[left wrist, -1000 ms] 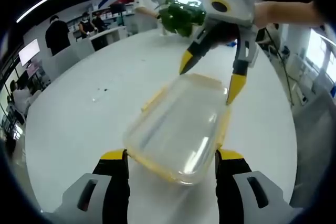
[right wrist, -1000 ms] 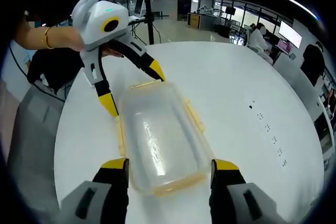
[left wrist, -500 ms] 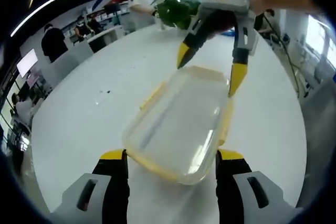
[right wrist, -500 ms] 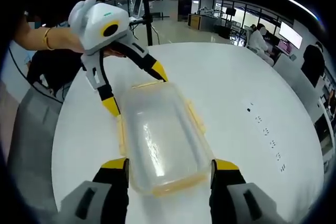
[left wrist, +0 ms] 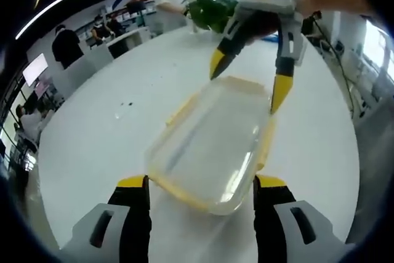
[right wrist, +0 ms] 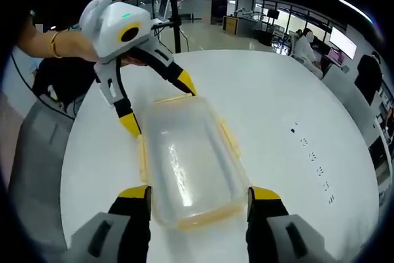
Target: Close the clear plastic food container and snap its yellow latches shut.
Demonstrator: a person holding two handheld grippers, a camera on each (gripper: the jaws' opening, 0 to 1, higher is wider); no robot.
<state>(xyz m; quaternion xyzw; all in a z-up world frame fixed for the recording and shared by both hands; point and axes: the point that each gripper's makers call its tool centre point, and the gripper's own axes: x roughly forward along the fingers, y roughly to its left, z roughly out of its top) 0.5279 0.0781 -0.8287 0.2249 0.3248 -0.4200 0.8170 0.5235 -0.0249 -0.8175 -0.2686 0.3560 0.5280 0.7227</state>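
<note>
1. Clear plastic with yellow trim: the food container lies flat on a round white table, its lid resting on top, and its long axis runs from one of my grippers straight to the other.

2. My left gripper stands at one short end. Its jaws are spread wide, one on each side of that end, and they grip nothing.

3. My right gripper stands at the opposite short end, jaws equally wide apart and empty. In the right gripper view the container stretches away from it towards the left gripper.

4. In the left gripper view, the right gripper hangs over the far end, its yellow tips close to that end's corners; I cannot tell whether they touch.

5. Yellow latches run along the long sides and stand out from the walls, so I judge them not yet snapped.

6. Each gripper is nearest a short end, so I judge the long-side latches lie sideways from both, reachable by either.

7. Green plant stands well beyond the container.
</note>
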